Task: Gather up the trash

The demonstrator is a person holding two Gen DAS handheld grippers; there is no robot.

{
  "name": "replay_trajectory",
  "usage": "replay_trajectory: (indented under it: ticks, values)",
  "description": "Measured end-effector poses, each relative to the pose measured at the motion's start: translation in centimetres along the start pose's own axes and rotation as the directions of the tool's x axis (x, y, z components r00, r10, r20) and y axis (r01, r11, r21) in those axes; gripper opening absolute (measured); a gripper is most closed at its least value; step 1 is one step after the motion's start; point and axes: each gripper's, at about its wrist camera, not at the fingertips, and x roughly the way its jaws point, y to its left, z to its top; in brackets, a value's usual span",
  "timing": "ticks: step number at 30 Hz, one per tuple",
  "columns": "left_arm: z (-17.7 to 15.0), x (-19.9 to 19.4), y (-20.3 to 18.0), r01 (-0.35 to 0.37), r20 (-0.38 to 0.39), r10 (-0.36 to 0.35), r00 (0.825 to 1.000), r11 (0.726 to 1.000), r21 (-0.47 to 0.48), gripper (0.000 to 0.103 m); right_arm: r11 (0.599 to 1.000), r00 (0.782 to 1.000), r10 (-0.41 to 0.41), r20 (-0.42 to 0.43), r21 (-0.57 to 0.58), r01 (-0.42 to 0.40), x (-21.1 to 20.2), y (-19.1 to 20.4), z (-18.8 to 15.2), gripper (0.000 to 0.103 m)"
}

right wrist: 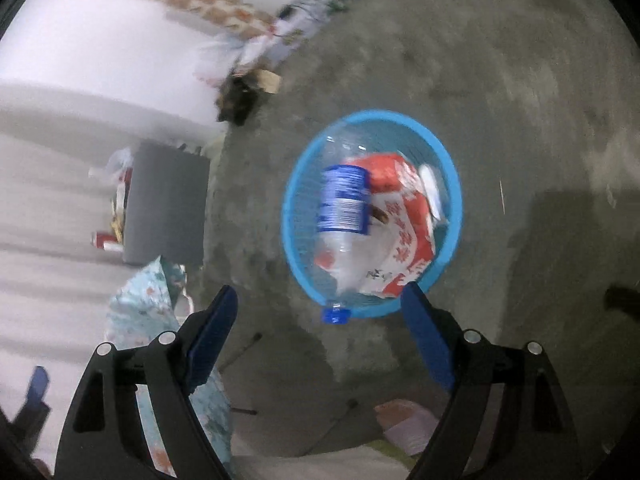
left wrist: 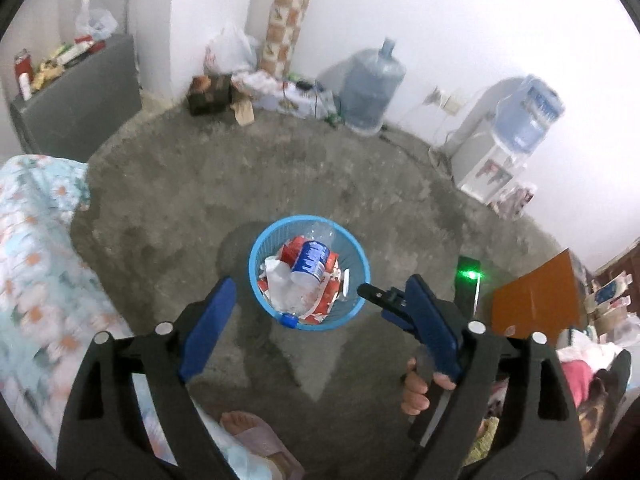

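Through my left wrist camera, my left gripper (left wrist: 316, 292) hangs above the blue basket (left wrist: 256, 276) on the concrete floor (left wrist: 180, 200), fingers spread wide and empty. Inside lie a clear bottle (left wrist: 310, 262) with a blue label and red-and-white wrappers (left wrist: 326, 300). My right gripper (left wrist: 370, 292) pokes in beside the rim.

Through my right wrist camera, my right gripper (right wrist: 320, 300) is likewise released, holding nothing. I'd say what remains is scanning the floor for leftovers. The label's writing is too blurred to read.
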Motion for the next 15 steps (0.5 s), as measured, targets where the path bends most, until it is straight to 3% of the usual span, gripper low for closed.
replay_trajectory:
  ticks: [4, 8, 9, 11, 12, 13, 15]
  values:
    - [-2.3, -6.4, 0.9, -0.01, 0.089, 0.014, 0.996, 0.999, -0.038, 0.084, 0.981, 0.999, 0.026, 0.043, -0.191, -0.017, -3.5, 6.3, -2.3, 0.081]
    - [-5.8, -13.8, 2.7, -0.095, 0.187, 0.113, 0.976, 0.99, -0.105, 0.089, 0.906, 0.991, 0.109, 0.075, -0.418, -0.068, -7.8, 13.6, -5.9, 0.085]
    - [-6.6, -15.3, 3.1, -0.114, 0.208, 0.138, 0.968, 0.986, -0.123, 0.09, 0.861, 0.985, 0.148, 0.092, -0.501, -0.083, -9.4, 15.9, -7.6, 0.09]
    - [-9.0, -18.9, 4.1, -0.189, 0.26, 0.236, 0.936, 0.963, -0.193, 0.092, 0.802, 0.976, 0.189, 0.108, -0.59, -0.09, -11.3, 18.8, -9.4, 0.093]
    - [-10.5, -20.8, 4.7, -0.239, 0.284, 0.305, 0.909, 0.94, -0.245, 0.093, 0.756, 0.97, 0.216, 0.115, -0.648, -0.092, -12.5, 20.5, -11.0, 0.095]
    - [-11.3, -21.9, 5.3, -0.259, 0.296, 0.338, 0.893, 0.926, -0.274, 0.093, 0.724, 0.966, 0.233, 0.114, -0.684, -0.094, -13.3, 21.6, -12.0, 0.096]
    - [-14.0, -24.8, 6.2, -0.318, 0.321, 0.445, 0.836, 0.87, -0.376, 0.094, 0.647, 0.956, 0.274, 0.103, -0.755, -0.104, -14.9, 24.0, -14.7, 0.097]
